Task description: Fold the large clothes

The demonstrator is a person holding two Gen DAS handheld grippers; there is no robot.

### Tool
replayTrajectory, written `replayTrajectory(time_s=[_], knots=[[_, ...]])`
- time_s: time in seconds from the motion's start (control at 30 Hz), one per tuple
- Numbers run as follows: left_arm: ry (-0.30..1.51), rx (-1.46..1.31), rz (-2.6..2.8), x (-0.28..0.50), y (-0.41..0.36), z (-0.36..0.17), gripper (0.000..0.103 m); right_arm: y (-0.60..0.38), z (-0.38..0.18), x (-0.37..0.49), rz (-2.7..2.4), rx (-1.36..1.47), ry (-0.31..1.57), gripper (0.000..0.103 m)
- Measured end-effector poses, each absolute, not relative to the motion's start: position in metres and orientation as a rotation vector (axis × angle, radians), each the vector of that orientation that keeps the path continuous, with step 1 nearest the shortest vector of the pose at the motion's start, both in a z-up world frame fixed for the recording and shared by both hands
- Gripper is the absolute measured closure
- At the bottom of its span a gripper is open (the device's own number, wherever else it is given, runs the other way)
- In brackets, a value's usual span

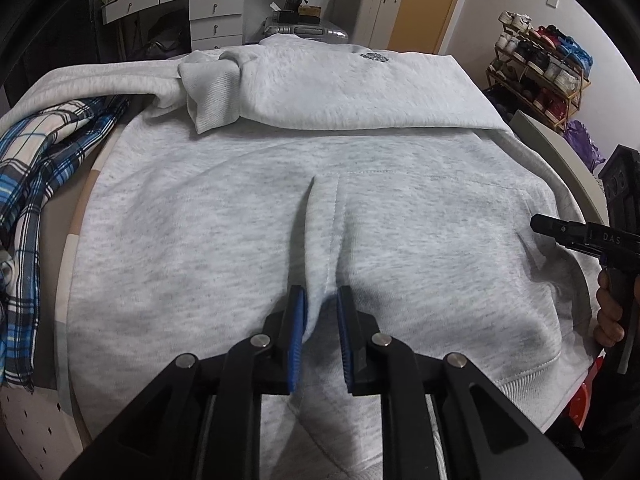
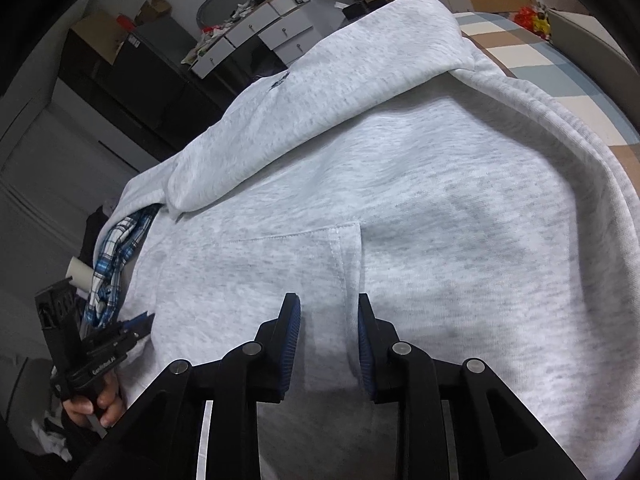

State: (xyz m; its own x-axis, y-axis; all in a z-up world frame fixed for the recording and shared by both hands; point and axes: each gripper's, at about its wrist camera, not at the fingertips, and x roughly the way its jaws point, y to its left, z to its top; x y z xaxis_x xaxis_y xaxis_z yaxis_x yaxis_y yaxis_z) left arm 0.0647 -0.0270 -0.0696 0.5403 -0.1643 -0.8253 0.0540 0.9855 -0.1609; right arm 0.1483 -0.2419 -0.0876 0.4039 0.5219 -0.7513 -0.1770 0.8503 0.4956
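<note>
A light grey hoodie [image 1: 248, 216] lies spread on the bed, its top part and a sleeve cuff [image 1: 208, 92] folded over towards the middle. My left gripper [image 1: 320, 300] is shut on a ridge of the hoodie's fabric beside the front pocket seam [image 1: 334, 208]. The hoodie fills the right wrist view [image 2: 440, 184] too. My right gripper [image 2: 329, 304] is open and empty just above the pocket edge [image 2: 352, 248]. It shows at the right edge of the left wrist view [image 1: 538, 226]. The left gripper shows at the lower left of the right wrist view [image 2: 140, 320].
A blue plaid shirt [image 1: 36, 168] lies bunched on the bed to the left of the hoodie. A checked bedsheet [image 2: 532, 52] shows beyond it. White drawers [image 1: 208, 16], a suitcase [image 1: 368, 4] and a shoe rack [image 1: 540, 68] stand behind the bed.
</note>
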Motion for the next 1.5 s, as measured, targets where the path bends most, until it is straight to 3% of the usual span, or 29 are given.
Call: replayTrajectory(time_s=[0.03,0.1,0.13,0.4,0.5,0.53,0.63,0.67,0.73,0.87,0.93,1.1,1.5], knots=[[0.990,-0.128,-0.127,0.066,-0.026,-0.070,0.086,-0.243,-0.088,0.149,0.448,0.372,1.067,0.079],[0.989,-0.138,-0.117,0.067,-0.024,-0.071,0.082,-0.245,-0.090,0.150,0.416,0.369,1.062,0.097],[0.990,-0.145,-0.120,0.068,-0.023,-0.073,0.082,-0.245,-0.091,0.150,0.395,0.354,1.064,0.101],[0.997,-0.129,-0.127,0.058,-0.020,-0.072,0.082,-0.265,-0.081,0.140,0.463,0.388,1.047,0.101],[1.010,-0.077,-0.133,0.050,-0.021,-0.065,0.082,-0.265,-0.090,0.143,0.410,0.363,1.082,0.095],[0.983,-0.095,-0.128,0.047,-0.016,-0.059,0.082,-0.264,-0.089,0.143,0.412,0.370,1.083,0.084],[0.865,-0.191,-0.048,0.037,0.016,-0.034,0.078,-0.265,-0.083,0.142,0.448,0.429,1.047,0.037],[0.831,-0.225,-0.025,0.035,0.027,-0.027,0.073,-0.265,-0.081,0.141,0.445,0.427,1.034,0.034],[0.730,-0.323,0.030,0.028,0.057,-0.009,0.043,-0.261,-0.077,0.141,0.428,0.406,1.016,0.034],[0.575,-0.398,0.193,0.016,0.106,0.018,0.018,-0.246,-0.063,0.139,0.389,0.351,0.994,0.029],[0.565,-0.391,0.281,0.018,0.128,0.027,0.015,-0.240,-0.053,0.137,0.384,0.330,0.964,0.023],[0.577,-0.502,0.438,0.029,0.187,0.034,0.015,-0.224,-0.023,0.133,0.403,0.282,0.880,0.019],[0.589,-0.978,0.566,0.051,0.293,-0.007,0.015,-0.210,-0.015,0.135,0.411,0.257,0.876,0.019]])
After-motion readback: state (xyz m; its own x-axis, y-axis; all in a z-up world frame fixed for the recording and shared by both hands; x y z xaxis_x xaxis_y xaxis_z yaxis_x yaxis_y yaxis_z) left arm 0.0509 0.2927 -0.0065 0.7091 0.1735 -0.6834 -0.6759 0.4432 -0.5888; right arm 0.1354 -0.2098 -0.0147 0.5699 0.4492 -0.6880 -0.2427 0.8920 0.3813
